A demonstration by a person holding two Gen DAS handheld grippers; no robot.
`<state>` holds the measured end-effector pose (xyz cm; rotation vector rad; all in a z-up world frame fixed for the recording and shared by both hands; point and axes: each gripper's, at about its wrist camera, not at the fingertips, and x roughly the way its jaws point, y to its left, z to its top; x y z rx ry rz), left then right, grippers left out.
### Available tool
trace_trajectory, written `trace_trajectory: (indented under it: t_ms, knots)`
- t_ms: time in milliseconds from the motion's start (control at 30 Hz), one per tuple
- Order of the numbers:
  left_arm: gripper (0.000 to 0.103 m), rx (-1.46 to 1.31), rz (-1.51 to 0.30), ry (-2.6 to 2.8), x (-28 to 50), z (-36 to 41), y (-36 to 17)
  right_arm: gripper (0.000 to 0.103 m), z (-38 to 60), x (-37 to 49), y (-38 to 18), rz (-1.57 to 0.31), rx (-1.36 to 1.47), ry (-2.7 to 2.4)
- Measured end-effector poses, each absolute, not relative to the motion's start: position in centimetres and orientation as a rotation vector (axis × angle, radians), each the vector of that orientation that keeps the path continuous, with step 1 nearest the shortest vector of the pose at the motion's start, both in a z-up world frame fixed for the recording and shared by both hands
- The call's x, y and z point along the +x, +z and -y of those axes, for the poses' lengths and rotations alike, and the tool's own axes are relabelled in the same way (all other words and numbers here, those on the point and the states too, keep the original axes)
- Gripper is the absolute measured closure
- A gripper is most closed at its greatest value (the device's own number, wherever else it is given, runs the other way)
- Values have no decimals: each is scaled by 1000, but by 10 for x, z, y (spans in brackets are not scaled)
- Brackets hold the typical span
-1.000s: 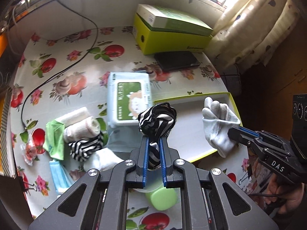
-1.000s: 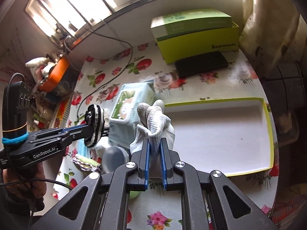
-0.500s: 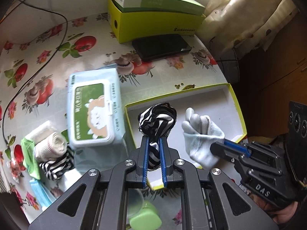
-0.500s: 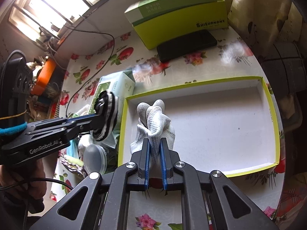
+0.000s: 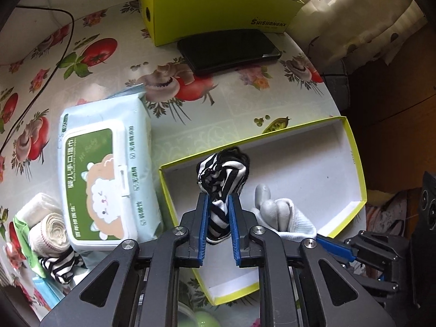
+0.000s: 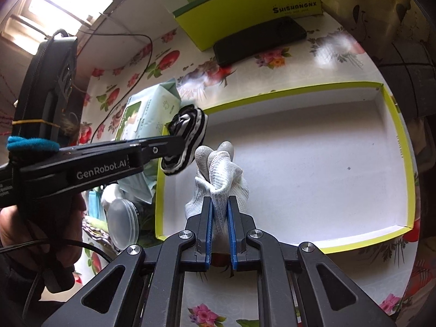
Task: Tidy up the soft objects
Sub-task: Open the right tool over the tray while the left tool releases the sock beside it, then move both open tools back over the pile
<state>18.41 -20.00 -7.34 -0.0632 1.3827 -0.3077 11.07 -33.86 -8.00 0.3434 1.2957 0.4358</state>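
Observation:
A rolled black-and-white striped sock (image 5: 222,174) sits between the blue pads of my left gripper (image 5: 219,199). The jaws are opening, and the sock still fills the gap between them. It hangs over the left end of the white tray with a yellow-green rim (image 5: 354,163). My right gripper (image 6: 220,201) is shut on a white glove with grey fingertips (image 6: 220,171), also over the tray's (image 6: 403,150) left end. In the right wrist view the left gripper (image 6: 177,143) comes in from the left with the sock (image 6: 188,136), just beside the glove.
A pack of wet wipes (image 5: 103,185) lies left of the tray. Rolled beige socks (image 5: 49,234) and another striped sock (image 5: 60,264) lie further left. A yellow-green box (image 5: 218,8) and a black phone (image 5: 229,49) are at the back. A black cable (image 5: 54,62) crosses the flowered tablecloth.
Both grippers have sunk toward the tray and now hang over its left end. The left gripper's jaws stand wider around the striped sock. The right gripper's hold on the glove is unchanged.

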Motion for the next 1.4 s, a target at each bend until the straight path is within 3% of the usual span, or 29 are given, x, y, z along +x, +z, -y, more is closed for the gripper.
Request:
trace_trajectory:
  t_ms: [433,733,967,1400]
  knots:
    - [82,-134,-1313,-271,170,168,-36,93,302,113,-85,-1327,301,545]
    - [82,-156,-1271,-257,151,148,-15,80,296,114,-86,-1353,292,548]
    - [82,-153,-1242,-227,131,135,-1,61,299,101,-57,-1300,266,545]
    - [82,-155,-1192,-139,91,99,18,55,282,78,-7,-1200,203,572]
